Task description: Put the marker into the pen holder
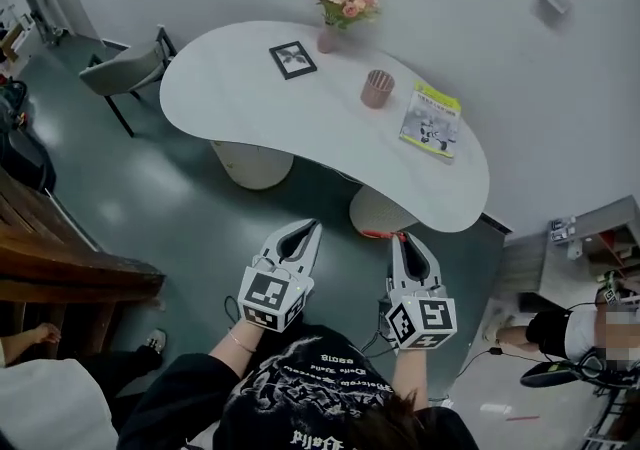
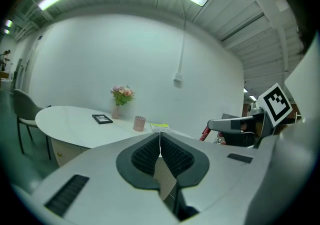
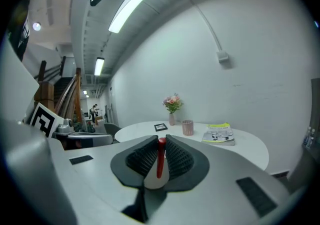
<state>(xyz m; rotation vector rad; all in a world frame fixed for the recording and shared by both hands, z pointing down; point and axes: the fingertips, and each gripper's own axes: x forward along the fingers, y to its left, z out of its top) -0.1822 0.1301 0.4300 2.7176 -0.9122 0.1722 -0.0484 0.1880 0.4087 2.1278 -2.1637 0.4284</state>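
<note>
Currently my right claw clamps the red marker, left claw pinched shut, empty, both well short of the pen holder; a crooked entry could topple it.

White counter w/ 4 items: framed pic, flower vase by far edge, pink pen holder, booklet.

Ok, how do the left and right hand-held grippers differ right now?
The right hand-held gripper is shut on a red marker between its jaws; the left hand-held gripper is shut on nothing. In the head view the left one slants rightward, the right one points straighter at the white rounded table. Both are short of the table and its pink ribbed pen holder.
</note>
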